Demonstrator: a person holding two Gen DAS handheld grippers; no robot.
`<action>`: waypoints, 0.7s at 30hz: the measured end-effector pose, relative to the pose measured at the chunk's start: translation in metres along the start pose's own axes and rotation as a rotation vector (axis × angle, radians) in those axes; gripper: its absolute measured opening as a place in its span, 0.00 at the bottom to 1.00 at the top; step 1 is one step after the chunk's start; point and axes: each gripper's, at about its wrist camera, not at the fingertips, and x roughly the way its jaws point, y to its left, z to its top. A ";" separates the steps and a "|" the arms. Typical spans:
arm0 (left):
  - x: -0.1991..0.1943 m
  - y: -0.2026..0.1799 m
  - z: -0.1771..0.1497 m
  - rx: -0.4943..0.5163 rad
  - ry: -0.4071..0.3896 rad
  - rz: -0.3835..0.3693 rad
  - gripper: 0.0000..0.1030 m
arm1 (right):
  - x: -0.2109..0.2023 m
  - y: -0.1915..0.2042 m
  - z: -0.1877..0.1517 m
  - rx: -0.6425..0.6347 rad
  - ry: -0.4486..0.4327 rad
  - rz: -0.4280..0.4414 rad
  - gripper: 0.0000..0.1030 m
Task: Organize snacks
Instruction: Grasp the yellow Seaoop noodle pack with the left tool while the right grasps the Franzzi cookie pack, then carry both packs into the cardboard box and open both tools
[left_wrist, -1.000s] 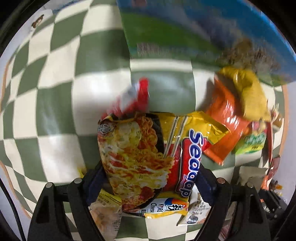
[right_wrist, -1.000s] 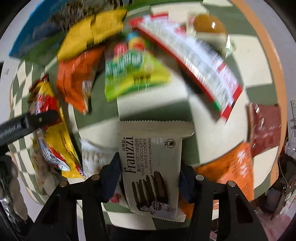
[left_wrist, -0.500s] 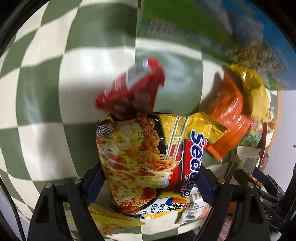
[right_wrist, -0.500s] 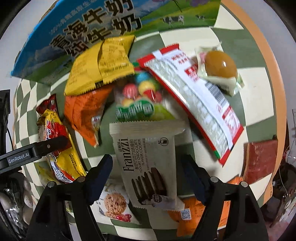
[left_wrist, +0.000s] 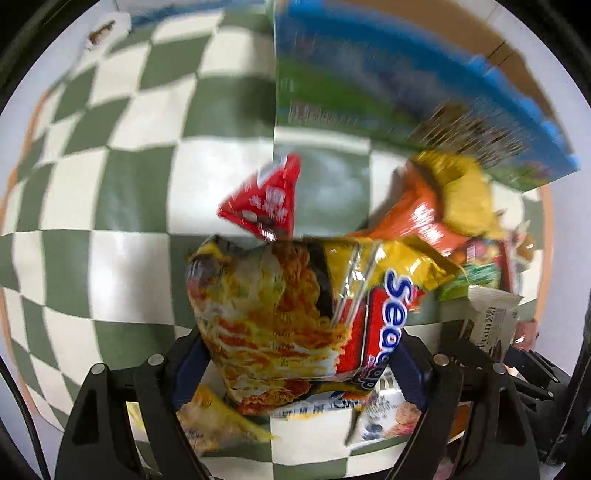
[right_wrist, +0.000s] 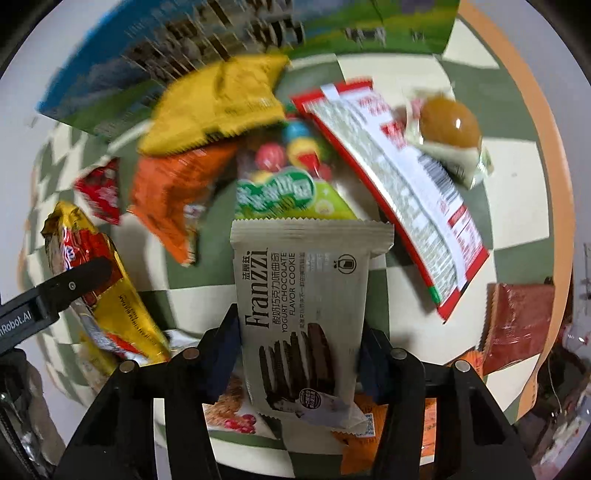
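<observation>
My left gripper (left_wrist: 299, 365) is shut on a yellow and red noodle packet (left_wrist: 295, 314) and holds it above the checkered cloth. My right gripper (right_wrist: 299, 350) is shut on a grey Franzzi cookie pack (right_wrist: 303, 295). The noodle packet also shows at the left of the right wrist view (right_wrist: 96, 291), with the left gripper's black finger (right_wrist: 55, 291) across it. The cookie pack shows at the right of the left wrist view (left_wrist: 487, 325).
A blue and green carton (right_wrist: 184, 48) lies at the back. On the cloth lie a yellow bag (right_wrist: 221, 103), an orange bag (right_wrist: 177, 192), a candy bag (right_wrist: 288, 181), a red-edged white pack (right_wrist: 399, 184), a wrapped bun (right_wrist: 447, 125), a small red packet (left_wrist: 266, 199) and a brown pack (right_wrist: 517, 321).
Both grippers have lifted and shifted with their packs; the views are blurred with motion. The right jaws, wide apart half a second ago, have closed on the cookie pack.
</observation>
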 end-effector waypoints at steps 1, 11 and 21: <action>-0.015 -0.003 -0.006 -0.007 -0.025 -0.003 0.82 | -0.004 0.013 0.003 -0.008 -0.015 0.016 0.56; -0.164 -0.059 0.020 -0.021 -0.318 -0.111 0.83 | -0.138 -0.007 0.091 -0.139 -0.265 0.169 0.56; -0.179 -0.111 0.173 0.021 -0.270 -0.139 0.83 | -0.186 0.032 0.203 -0.163 -0.326 0.179 0.56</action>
